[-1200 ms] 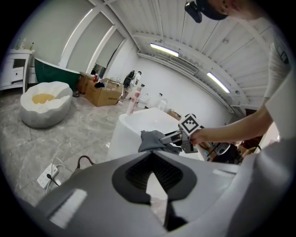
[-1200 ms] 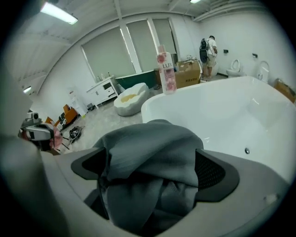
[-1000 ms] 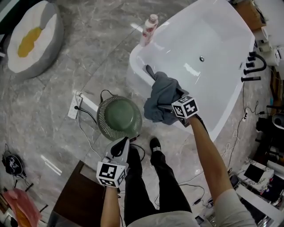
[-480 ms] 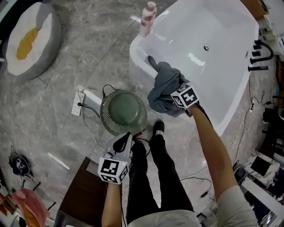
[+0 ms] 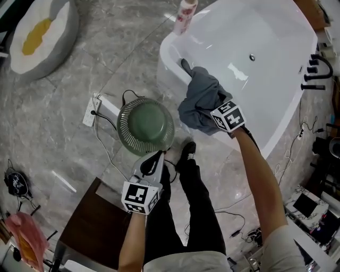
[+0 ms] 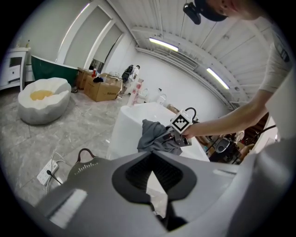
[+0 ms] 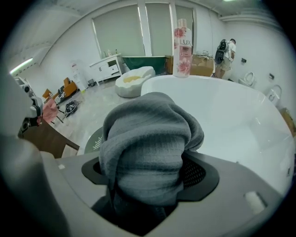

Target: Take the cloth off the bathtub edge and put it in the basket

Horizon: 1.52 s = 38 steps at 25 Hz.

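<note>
A grey cloth (image 5: 201, 101) hangs bunched over the white bathtub's near rim (image 5: 170, 53). My right gripper (image 5: 211, 118) has just been closing its jaws, and it is now shut on the cloth's lower fold. In the right gripper view the cloth (image 7: 148, 152) fills the gap between the pads. The round green basket (image 5: 145, 126) stands on the floor left of the tub. My left gripper (image 5: 154, 155) hovers just beyond the basket's near edge, shut and holding nothing. From the left gripper view, the cloth (image 6: 155, 136) and the right gripper (image 6: 173, 136) show above the basket (image 6: 85, 162).
A pink-labelled bottle (image 5: 185, 13) stands on the tub's far rim. A power strip (image 5: 91, 110) with cables lies left of the basket. The person's legs and a shoe (image 5: 186, 151) are between basket and tub. A dark wooden table (image 5: 90, 228) is at the lower left.
The right hand has rolled a little where it sits on the cloth, which still hangs on the rim. The left gripper has edged slightly forward beside the basket.
</note>
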Motion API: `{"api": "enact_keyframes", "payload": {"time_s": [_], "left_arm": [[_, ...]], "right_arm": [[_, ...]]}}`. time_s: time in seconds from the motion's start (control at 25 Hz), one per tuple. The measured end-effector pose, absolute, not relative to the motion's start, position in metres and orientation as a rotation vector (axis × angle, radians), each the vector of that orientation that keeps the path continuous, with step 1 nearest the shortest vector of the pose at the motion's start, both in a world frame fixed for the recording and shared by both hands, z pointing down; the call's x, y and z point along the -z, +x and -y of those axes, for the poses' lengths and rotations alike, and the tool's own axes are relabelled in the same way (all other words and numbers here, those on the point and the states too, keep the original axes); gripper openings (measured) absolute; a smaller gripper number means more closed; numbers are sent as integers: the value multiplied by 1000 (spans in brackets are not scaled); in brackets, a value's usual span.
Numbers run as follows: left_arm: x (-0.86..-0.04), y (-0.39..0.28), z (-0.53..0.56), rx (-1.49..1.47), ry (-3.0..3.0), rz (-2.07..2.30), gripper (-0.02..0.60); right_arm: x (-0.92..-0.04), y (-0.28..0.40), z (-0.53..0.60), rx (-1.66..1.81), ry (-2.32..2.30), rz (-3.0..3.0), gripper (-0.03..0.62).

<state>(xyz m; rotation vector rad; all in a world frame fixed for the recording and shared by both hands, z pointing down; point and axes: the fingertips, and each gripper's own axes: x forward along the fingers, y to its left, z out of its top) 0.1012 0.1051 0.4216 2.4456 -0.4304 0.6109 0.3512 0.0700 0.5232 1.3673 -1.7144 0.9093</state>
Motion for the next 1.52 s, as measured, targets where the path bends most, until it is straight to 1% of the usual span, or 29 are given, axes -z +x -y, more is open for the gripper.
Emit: {"api": "enact_keyframes", "payload": {"time_s": [0.16,0.28,0.32,0.4,0.44,0.64,0.88,1.16,1.52], "left_arm": [[-431,96,-111,-606,2412,453,57],[-431,93,-108,-599,2412,469,57],[-431,92,-107,-596,2413,477,57],[-430,89,-105,-588,2413,494,57],[-429,87,-105,-585,2413,501,57],[-428,72,-96,-576,2415,532,57],[-434,49,-94,-583,2392,571,57],[-431,21,-84,-578,2376,641,57],[-435,-35,-55,-538,2311,815,57]], "right_arm": [[-509,352,-72,-821,1422,1691,352],[-494,350,-73,-751,1486,1679,301],[-487,349,-74,-736,1510,1684,274],[-477,344,-78,-719,1549,1690,183],[-474,343,-81,-715,1566,1686,175],[-465,326,-82,-688,1624,1684,158],[-450,282,-81,-637,1599,1777,153],[-440,208,-72,-633,1522,1922,152],[-450,112,-54,-657,1370,2076,152]]}}
